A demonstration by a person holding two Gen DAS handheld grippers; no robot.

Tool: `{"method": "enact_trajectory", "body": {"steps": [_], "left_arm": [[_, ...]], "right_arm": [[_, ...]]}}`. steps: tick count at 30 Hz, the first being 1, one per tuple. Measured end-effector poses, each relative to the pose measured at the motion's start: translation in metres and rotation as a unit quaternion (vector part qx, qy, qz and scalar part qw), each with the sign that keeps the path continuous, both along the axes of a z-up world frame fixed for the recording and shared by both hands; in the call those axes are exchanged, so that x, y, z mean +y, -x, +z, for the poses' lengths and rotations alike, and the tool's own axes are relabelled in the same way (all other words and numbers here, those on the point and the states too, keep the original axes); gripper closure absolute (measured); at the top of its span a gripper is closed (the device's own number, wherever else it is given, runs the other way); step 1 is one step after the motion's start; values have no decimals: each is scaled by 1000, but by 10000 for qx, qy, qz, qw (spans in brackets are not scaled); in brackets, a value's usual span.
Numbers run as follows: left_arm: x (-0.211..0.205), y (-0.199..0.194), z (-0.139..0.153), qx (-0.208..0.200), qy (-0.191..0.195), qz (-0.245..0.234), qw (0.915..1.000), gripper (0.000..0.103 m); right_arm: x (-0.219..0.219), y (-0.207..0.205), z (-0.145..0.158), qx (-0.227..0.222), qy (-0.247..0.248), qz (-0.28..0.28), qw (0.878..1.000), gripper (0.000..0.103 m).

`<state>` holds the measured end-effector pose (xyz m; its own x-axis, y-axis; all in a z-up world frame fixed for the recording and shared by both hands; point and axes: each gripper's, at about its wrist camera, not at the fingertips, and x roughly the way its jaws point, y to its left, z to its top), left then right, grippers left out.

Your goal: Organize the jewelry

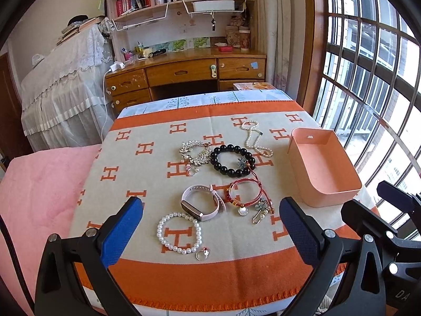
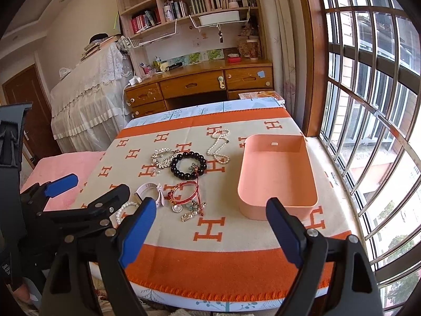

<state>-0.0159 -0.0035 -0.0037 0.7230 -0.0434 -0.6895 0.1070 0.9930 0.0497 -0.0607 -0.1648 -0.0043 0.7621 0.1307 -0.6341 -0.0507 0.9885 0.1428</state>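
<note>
Jewelry lies spread on an orange and beige cloth (image 1: 147, 179): a white pearl bracelet (image 1: 179, 233) with a small ring (image 1: 202, 254) nearest, a pink smart band (image 1: 202, 205), red cord bracelets (image 1: 247, 197), a black bead bracelet (image 1: 232, 160), a silver leaf piece (image 1: 194, 154) and a pearl necklace (image 1: 254, 138). An empty pink box (image 1: 325, 167) (image 2: 276, 176) stands at the right. My left gripper (image 1: 210, 233) is open, hovering over the near edge before the pearl bracelet. My right gripper (image 2: 210, 231) is open in front of the pink box, holding nothing.
The cloth covers a small table with a pink blanket (image 1: 39, 192) to its left. A barred window (image 2: 373, 105) runs along the right side. A wooden desk (image 1: 184, 71) and bookshelf stand behind, and a lace-covered piece of furniture (image 1: 65, 87) at back left.
</note>
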Motion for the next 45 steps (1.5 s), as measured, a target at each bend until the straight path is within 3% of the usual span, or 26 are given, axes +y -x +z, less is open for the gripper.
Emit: {"method": "enact_trajectory", "body": {"steps": [45], "left_arm": [[8, -20, -12, 192, -6, 189, 9996, 1]], "right_arm": [[8, -23, -10, 159, 84, 166, 9997, 17]]}}
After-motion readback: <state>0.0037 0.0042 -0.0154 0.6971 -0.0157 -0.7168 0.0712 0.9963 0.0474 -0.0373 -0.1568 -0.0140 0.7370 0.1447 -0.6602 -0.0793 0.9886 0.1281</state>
